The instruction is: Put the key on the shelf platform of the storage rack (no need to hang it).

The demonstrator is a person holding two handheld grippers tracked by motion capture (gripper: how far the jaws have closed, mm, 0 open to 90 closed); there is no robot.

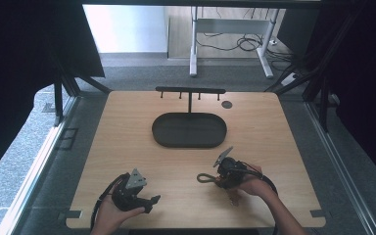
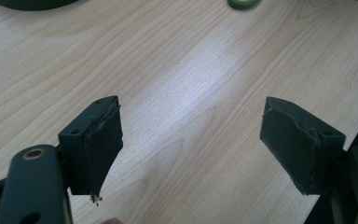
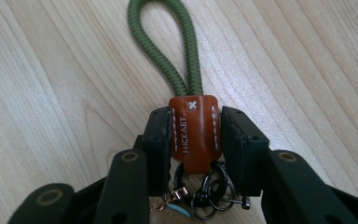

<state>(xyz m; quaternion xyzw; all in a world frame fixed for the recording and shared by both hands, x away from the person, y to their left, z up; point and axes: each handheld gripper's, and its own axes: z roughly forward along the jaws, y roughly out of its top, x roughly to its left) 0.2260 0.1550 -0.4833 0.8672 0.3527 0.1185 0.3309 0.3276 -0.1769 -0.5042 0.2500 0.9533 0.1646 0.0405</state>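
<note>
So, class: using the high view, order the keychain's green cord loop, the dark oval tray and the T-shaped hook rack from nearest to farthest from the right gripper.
1. Green cord loop, just left of the right gripper.
2. Oval tray, mid-table.
3. Hook rack, far edge.

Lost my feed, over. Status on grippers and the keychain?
Left gripper open, idle over bare table. Right gripper shut on keychain, clamping its brown leather tab, green cord loop lying ahead. Nothing between it and black tray.
</note>
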